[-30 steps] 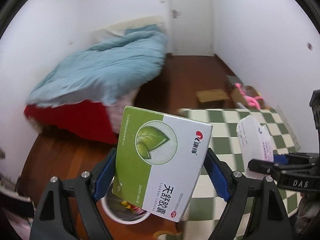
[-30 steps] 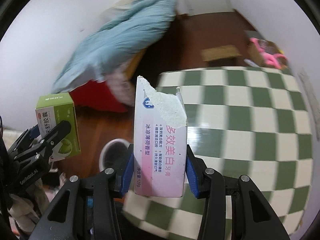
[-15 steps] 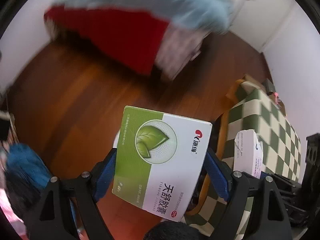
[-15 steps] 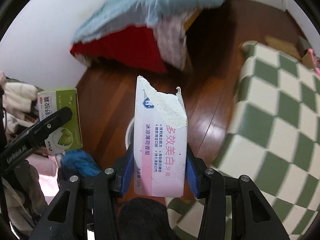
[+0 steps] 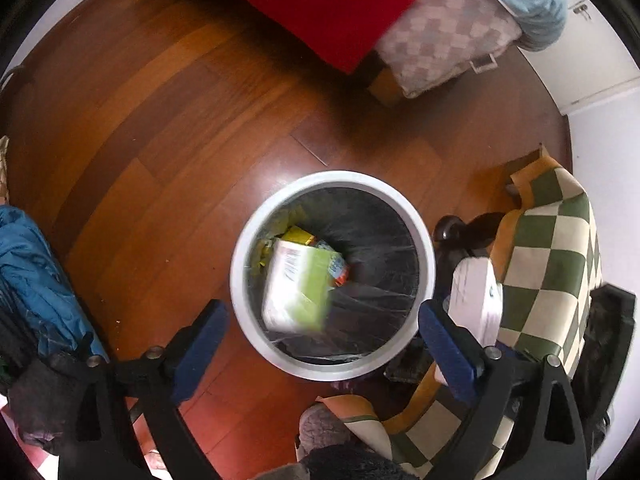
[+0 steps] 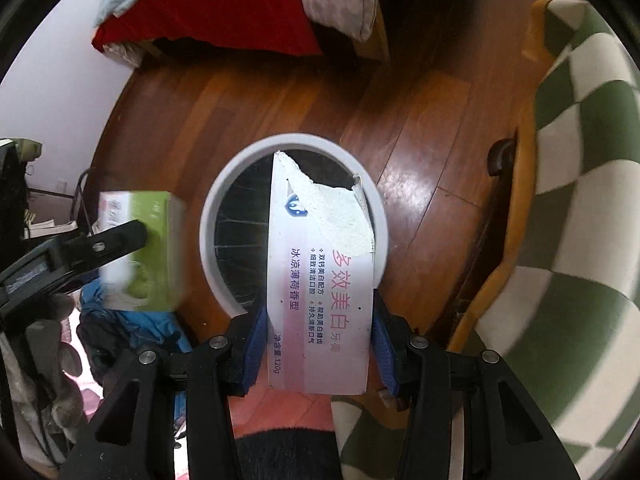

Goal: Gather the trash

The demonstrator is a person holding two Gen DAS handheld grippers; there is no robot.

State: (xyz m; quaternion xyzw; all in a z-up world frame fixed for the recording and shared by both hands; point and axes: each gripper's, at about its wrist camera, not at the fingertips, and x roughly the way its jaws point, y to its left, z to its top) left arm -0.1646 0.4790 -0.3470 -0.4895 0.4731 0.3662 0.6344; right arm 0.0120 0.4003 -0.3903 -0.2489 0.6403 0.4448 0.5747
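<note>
In the left wrist view my left gripper (image 5: 320, 320) points down over a white round bin (image 5: 334, 178) lined with a black bag. Its jaws are opening and nothing is between them. The green and white medicine box (image 5: 298, 284) is blurred inside the bin's mouth, above other trash. In the right wrist view my right gripper (image 6: 320, 320) is shut on a torn pink and white toothpaste box (image 6: 320, 280), held above the same bin (image 6: 216, 208). There the green box (image 6: 140, 264) shows blurred beside a left gripper finger (image 6: 100, 246).
The bin stands on a wooden floor (image 5: 160, 120). A bed with a red sheet (image 5: 320, 8) lies beyond it. A table with a green checked cloth (image 5: 556, 248) is close on the right. Blue clothing (image 5: 32, 272) is heaped at the left. A person's foot (image 5: 320, 428) is below the bin.
Both grippers tipped down from the room view to above the bin. The left gripper let go of the green box, which drops into the bin. The right gripper kept its hold.
</note>
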